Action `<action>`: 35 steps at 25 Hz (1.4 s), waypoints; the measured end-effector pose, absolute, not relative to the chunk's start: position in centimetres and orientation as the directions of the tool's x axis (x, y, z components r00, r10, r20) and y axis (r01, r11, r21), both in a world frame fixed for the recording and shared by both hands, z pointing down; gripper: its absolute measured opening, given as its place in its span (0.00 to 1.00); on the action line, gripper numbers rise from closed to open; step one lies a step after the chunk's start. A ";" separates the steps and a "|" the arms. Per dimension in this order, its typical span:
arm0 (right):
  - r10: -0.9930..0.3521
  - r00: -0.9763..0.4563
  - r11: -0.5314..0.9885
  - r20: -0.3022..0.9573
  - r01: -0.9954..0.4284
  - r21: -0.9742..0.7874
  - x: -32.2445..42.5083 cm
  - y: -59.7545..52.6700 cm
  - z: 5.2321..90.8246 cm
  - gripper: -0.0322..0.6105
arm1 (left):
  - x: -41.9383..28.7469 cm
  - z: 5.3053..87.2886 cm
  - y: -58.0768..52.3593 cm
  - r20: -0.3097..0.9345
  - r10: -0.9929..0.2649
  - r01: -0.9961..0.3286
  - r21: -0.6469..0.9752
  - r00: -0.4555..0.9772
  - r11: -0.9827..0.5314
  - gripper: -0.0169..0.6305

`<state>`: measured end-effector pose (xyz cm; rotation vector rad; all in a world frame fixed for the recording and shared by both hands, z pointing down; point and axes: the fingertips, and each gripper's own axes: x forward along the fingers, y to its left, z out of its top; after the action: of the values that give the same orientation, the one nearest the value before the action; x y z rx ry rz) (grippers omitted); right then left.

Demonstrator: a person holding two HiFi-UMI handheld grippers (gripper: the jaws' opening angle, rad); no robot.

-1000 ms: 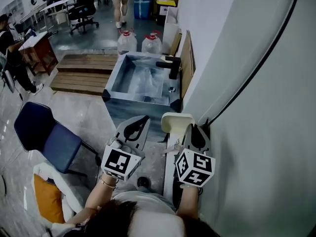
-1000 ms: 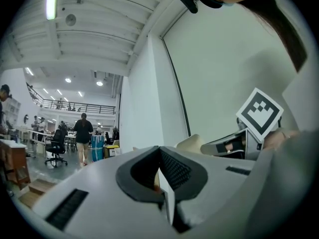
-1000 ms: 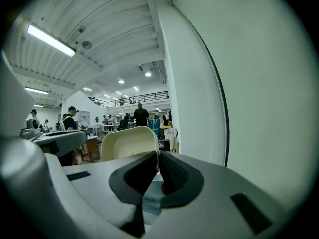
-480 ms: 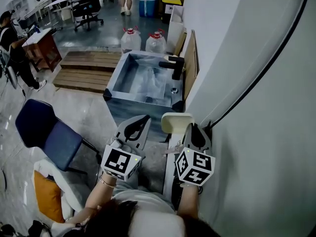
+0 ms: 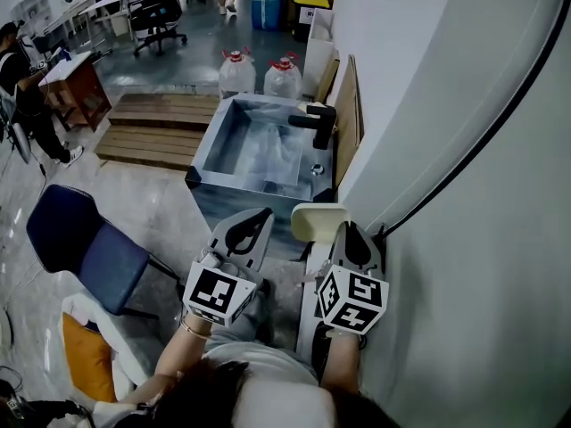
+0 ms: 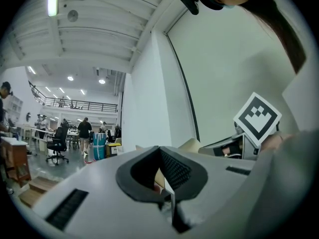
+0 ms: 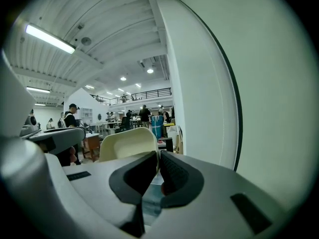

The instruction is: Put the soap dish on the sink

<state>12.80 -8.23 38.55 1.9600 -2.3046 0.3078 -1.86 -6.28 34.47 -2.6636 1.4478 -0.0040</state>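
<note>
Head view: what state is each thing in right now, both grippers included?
Soap dish: held by its edge, in the air, not yet on the sink.
Right gripper: shut on soap dish.
Left gripper: shut, empty.
Sink: no dish on it.
Jugs: upright, capped.

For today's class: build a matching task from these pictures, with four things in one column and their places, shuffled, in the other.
Things: 1 soap dish; 2 faucet; 3 water jugs; 4 blue chair.
Places: A beyond the sink; B in the right gripper; C on the floor at the left; D on the sink's right rim.
Pairs: 1-B, 2-D, 3-A, 4-C.
</note>
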 end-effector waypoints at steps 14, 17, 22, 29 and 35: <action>-0.959 -0.144 0.127 0.245 -0.988 -0.086 13.7 -14.6 39.9 0.11 | -0.9 35.0 -12.9 -0.042 -0.822 -0.822 -0.094 0.567 -0.562 0.04; -0.957 -0.141 0.123 0.255 -0.989 -0.086 13.9 -15.9 40.2 0.11 | -0.6 35.2 -14.2 -0.037 -0.818 -0.818 -0.085 0.573 -0.569 0.04; -0.950 -0.140 0.121 0.279 -0.989 -0.084 13.9 -18.2 41.1 0.11 | -0.6 35.7 -16.6 -0.022 -0.819 -0.818 -0.071 0.573 -0.570 0.04; -0.942 -0.141 0.123 0.303 -0.989 -0.078 13.5 -20.9 41.8 0.11 | -0.5 35.7 -19.3 -0.026 -0.811 -0.811 -0.067 0.584 -0.582 0.04; -0.935 -0.141 0.130 0.325 -0.990 -0.056 12.9 -23.5 42.9 0.11 | -0.2 36.1 -21.9 -0.020 -0.798 -0.798 -0.055 0.602 -0.600 0.04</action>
<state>12.94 -23.51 42.85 1.9056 -2.1923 0.3823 -0.18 -21.88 36.06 -2.7589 1.3763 -0.0100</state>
